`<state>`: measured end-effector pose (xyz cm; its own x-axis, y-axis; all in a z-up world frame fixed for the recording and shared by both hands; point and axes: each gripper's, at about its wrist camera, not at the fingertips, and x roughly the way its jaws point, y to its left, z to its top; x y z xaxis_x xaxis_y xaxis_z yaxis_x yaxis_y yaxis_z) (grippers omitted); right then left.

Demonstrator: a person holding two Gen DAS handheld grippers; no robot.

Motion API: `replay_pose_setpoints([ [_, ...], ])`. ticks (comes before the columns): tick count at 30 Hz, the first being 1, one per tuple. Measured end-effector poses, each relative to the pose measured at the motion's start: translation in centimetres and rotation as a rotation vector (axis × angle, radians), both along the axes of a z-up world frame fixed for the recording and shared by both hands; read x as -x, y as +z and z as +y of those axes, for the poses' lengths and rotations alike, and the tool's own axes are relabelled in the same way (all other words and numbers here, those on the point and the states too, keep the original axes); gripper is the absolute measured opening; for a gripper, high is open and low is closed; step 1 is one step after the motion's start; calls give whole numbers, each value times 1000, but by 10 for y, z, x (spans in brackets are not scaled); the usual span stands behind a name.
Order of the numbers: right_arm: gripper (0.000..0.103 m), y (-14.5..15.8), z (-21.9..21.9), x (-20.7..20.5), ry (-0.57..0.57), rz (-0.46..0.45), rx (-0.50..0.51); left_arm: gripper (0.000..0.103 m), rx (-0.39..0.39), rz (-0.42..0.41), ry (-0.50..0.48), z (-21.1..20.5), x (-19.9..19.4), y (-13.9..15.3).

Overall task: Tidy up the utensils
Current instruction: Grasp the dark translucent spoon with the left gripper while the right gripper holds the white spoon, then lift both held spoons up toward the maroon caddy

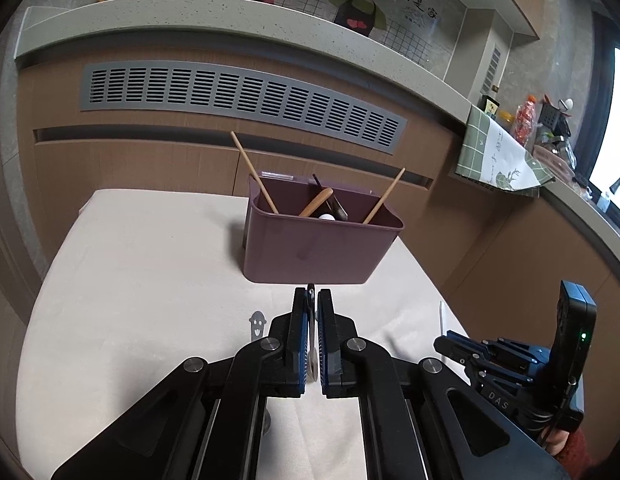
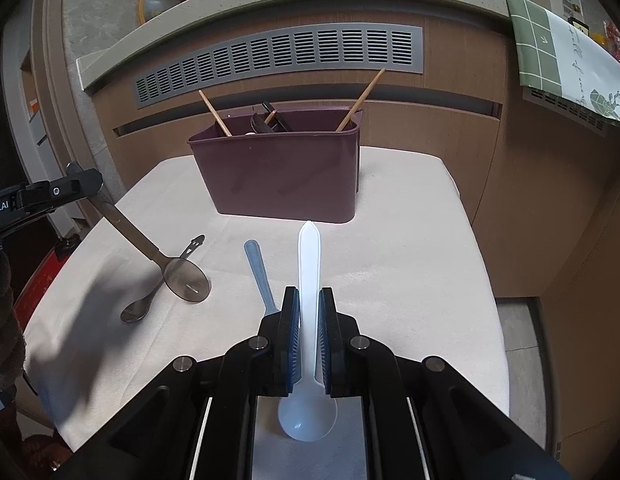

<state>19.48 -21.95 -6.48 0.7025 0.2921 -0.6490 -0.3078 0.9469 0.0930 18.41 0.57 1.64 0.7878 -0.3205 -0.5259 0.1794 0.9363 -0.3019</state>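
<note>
Two plastic spoons gripped by their handles — maroon plastic utensil bin waits at the far side of the cloth-covered table.

The right gripper is clamped on the white translucent plastic spoon mid-handle; the left gripper is pinched shut on the smoky-grey plastic spoon, bowl hanging just over the cloth. Both look light, stiff and slick — best held on the flat handle.

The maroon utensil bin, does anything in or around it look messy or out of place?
Inside the maroon bin the two chopsticks lean apart to opposite ends instead of sitting together. In front of it, a small metal spoon and a grey-blue utensil lie loose on the cloth.
</note>
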Motion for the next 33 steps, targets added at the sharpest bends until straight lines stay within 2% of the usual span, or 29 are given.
replay_pose_setpoints([
  [6, 8, 0, 1, 0, -1, 9, 16, 4, -6, -11, -4, 6, 5, 5],
  [11, 8, -6, 0, 1, 25, 34, 23, 8, 10, -14, 10, 38, 12, 2],
  [12, 8, -7, 0, 1, 28, 36, 19, 12, 0, -23, 16, 45, 14, 0],
  [15, 8, -13, -2, -2, 35, 63, 16, 35, -23, -12, 15, 55, 15, -7],
  [17, 9, -19, -2, -7, 35, 94, 20, 40, -34, 35, -60, 51, 10, -17],
  [19, 9, -25, -4, -10, 35, 127, 23, 40, -76, 68, -150, 38, 3, -29],
  [22, 10, -32, -7, -11, 46, 158, 18, 40, -211, 145, -296, 6, -10, -56],
  [24, 11, -35, -11, -8, 64, 168, 14, 40, -278, 188, -335, -8, -21, -71],
  [29, 11, -38, -15, 1, 70, 159, 60, 40, -358, 238, -289, -17, -47, -87],
  [33, 11, -38, -20, 4, 111, 177, 12, 40, -377, 261, -296, -21, -55, -96],
])
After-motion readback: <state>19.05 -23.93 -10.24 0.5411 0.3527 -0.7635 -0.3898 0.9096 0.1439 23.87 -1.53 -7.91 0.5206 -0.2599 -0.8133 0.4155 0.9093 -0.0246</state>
